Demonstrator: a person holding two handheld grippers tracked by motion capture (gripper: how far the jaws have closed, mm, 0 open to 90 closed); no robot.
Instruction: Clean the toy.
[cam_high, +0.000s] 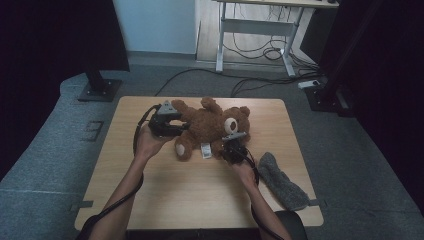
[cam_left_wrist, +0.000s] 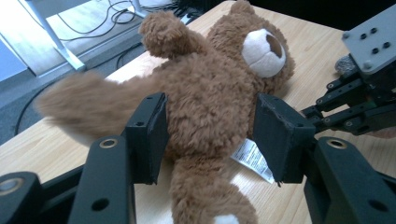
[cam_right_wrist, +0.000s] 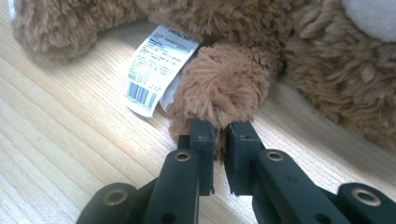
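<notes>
A brown teddy bear (cam_high: 207, 125) lies on its back on the wooden table (cam_high: 200, 200), head toward the right. A white label (cam_right_wrist: 159, 70) sticks out at its hip. My left gripper (cam_high: 172, 122) is at the bear's lower body. In the left gripper view its jaws (cam_left_wrist: 212, 128) stand open on either side of the bear's torso (cam_left_wrist: 210, 98), without squeezing the fur. My right gripper (cam_high: 231, 147) sits at the bear's near side below its head. Its jaws (cam_right_wrist: 220, 135) are shut on the fur of one round paw (cam_right_wrist: 224, 84).
A grey woolly cloth (cam_high: 282, 180) lies at the table's right edge, partly hanging over it. A black stand base (cam_high: 99, 91) sits on the floor at the back left. Desk legs (cam_high: 220, 45) and cables (cam_high: 260, 80) lie behind the table.
</notes>
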